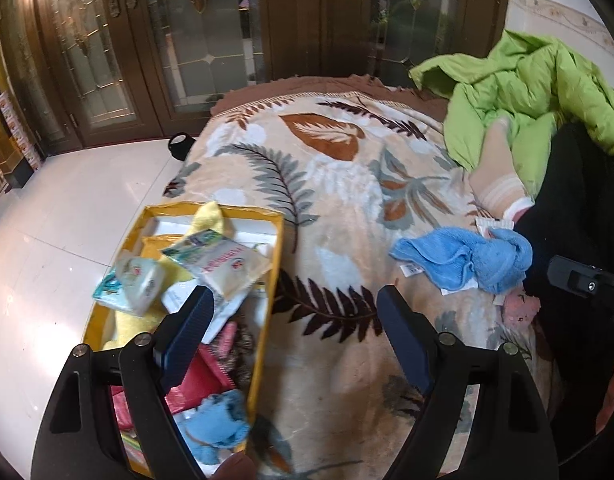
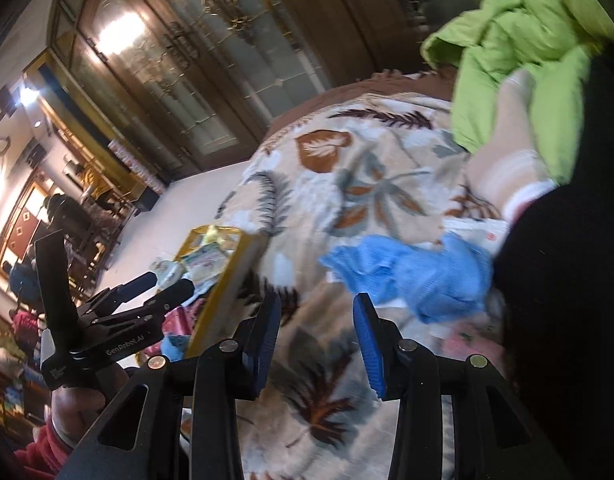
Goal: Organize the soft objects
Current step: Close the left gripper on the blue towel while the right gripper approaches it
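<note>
crumpled light-blue terry cloth (image 1: 465, 259) lies on the leaf-patterned fleece blanket (image 1: 327, 208) at its right side, its long axis running left to right: the flatter corner points left toward the open yellow cardboard box (image 1: 263, 320), and the bunched thicker end sits at the right against a black garment (image 1: 579, 208). white tags stick out from under the cloth. just behind it a pale sheer sock with white bands (image 1: 503, 184) lies lengthwise, its toe end pointing away onto a rumpled lime-green padded jacket (image 1: 535, 92).

the box stands on the blanket's left edge, long axis running near to far, and is crowded with soft things: a pale yellow cloth (image 1: 211, 216), several clear-wrapped tissue packets (image 1: 223, 264), pink items (image 1: 195, 392) and another blue cloth (image 1: 223, 424).

left gripper (image 1: 295, 320) hovers with its jaws wide and nothing between them, 1 finger over the box and the other over bare blanket. right gripper (image 2: 317, 332) is above the blanket with the blue cloth just ahead and to its right, jaws parted and empty; that view is blurred. a hand in a red sleeve (image 2: 79, 400) holds the left tool.
</note>
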`<state>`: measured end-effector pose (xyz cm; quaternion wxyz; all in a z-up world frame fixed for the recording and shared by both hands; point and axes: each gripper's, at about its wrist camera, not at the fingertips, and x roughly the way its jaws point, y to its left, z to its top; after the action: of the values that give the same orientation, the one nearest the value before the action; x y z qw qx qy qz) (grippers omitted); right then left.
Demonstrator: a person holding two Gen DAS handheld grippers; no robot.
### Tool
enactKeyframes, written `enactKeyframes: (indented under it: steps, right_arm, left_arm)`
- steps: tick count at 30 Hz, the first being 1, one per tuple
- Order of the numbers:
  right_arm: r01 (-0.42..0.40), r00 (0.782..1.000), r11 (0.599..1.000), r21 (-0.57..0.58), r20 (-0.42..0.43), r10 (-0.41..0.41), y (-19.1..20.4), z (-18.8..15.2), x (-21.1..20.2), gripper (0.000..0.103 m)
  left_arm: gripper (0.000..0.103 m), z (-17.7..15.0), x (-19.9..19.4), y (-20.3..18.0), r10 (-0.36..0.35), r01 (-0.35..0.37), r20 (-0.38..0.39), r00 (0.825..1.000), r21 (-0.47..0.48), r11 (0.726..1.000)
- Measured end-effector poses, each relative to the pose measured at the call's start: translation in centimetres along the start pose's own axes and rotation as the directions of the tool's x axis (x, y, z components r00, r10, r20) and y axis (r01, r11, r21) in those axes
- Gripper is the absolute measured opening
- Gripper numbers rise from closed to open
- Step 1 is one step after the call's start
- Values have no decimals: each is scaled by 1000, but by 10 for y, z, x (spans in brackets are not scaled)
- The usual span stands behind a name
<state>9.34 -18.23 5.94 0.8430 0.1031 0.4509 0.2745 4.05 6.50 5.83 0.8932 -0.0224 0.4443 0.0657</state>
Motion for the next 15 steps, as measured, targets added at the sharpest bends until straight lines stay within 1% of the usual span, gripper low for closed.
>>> enactKeyframes:
  steps: [6,11,13,15]
  right_arm:
    - [28,1000,999,46,-3,-28,-25,-5,-4,41]
    - [64,998,995,73,1,-64,-39,-4,-6,41]
    - [89,996,993,74,10,-90,-42,-3,-9,44]
    - [91,996,992,82,11,-92,-47,-1,-9,46]
  left_arm:
    - [84,-1,15,-17,-11,12,-29,1000,31,999]
    - [84,1,36,-27,-70,71,-93,993,14,997]
    - [84,3,43,-32,-91,92,-114,989,7,996]
    - [84,4,49,-39,-100,103,-129,987,16,995]
